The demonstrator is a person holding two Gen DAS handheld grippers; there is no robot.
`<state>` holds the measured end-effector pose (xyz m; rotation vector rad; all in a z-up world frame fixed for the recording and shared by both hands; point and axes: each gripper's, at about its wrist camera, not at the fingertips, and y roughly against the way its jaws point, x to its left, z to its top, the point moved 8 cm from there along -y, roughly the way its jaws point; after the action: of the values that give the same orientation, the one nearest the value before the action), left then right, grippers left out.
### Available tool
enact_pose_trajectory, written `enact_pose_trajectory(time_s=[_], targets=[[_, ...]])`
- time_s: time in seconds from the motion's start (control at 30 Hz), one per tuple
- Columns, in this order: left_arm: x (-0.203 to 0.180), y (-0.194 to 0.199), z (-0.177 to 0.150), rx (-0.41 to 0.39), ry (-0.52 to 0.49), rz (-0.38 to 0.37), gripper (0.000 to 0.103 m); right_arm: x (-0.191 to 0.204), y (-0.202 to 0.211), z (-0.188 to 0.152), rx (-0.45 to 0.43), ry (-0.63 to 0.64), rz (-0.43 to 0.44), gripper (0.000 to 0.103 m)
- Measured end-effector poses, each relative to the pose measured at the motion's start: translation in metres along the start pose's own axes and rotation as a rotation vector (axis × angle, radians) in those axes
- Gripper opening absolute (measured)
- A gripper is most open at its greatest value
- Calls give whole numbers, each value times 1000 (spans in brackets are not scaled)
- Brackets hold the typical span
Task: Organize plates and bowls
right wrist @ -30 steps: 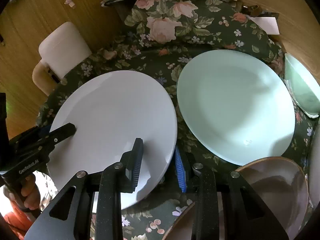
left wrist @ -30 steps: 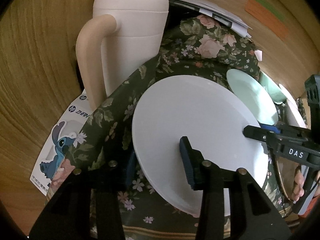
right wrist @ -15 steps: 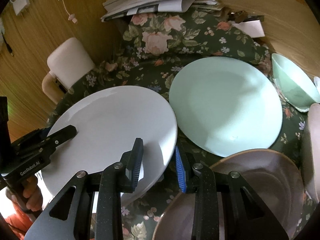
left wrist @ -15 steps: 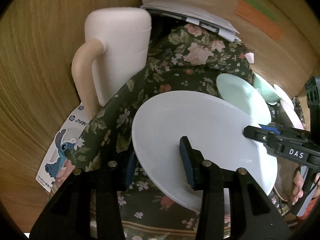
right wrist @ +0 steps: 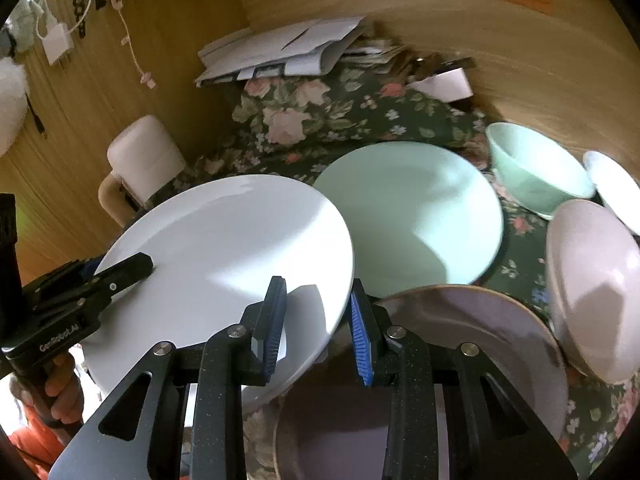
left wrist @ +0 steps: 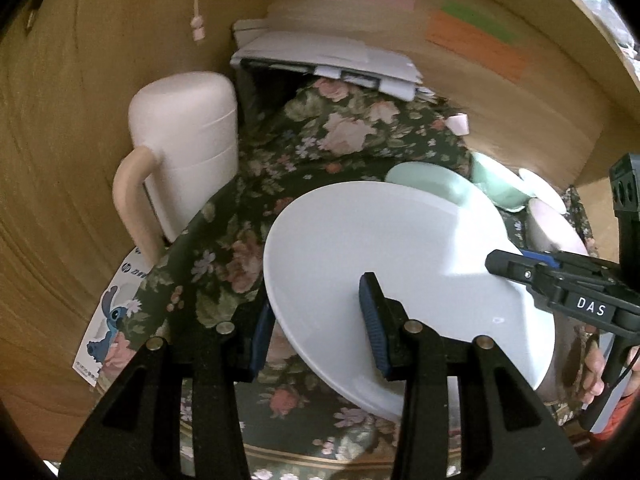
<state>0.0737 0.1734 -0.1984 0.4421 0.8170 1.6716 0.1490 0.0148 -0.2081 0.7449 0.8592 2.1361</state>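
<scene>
A large white plate [left wrist: 400, 264] hangs tilted above the floral cloth [left wrist: 320, 140], held at two rims. My left gripper [left wrist: 316, 308] is shut on its near-left rim. My right gripper [right wrist: 316, 292] is shut on its right rim, and shows in the left wrist view as a black finger [left wrist: 516, 268] lying on the plate. On the cloth to the right lie a mint plate [right wrist: 416, 220], a mint bowl [right wrist: 536, 172], a pink bowl [right wrist: 592, 292], a white bowl [right wrist: 612, 188] and a brown-rimmed pinkish plate [right wrist: 472, 336] just under my right gripper.
A cream jug [left wrist: 188, 152] with a curved handle stands at the cloth's left edge. Stacked papers [left wrist: 328, 56] lie at the back against the wooden wall [left wrist: 80, 120]. A cartoon card [left wrist: 112, 320] lies by the jug. A hand [right wrist: 60, 392] grips the left tool.
Both grippers have risen with the white plate, lifting it off the cloth. Its right edge now overlaps the mint plate, and more of the bowls and back wall show.
</scene>
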Motion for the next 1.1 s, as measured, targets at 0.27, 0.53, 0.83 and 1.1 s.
enact_pose_trajectory(time_s=[0.27,0.53,0.83,1.1], targets=[[-28,10,2,-24,-39,-25,42,-20,27,-6,-47,-31,-16,28],[-59,14,0,-32,-78,-55,42,-44,50,-18,-86,-74,-30,28],[-95,18,-8,-31,-121,-84,42,-67,72,-35,-117,-131,-42,28],[-120,16,-22,-20,-138,-104,42,-84,79,-51,-111,-162,-55,28]])
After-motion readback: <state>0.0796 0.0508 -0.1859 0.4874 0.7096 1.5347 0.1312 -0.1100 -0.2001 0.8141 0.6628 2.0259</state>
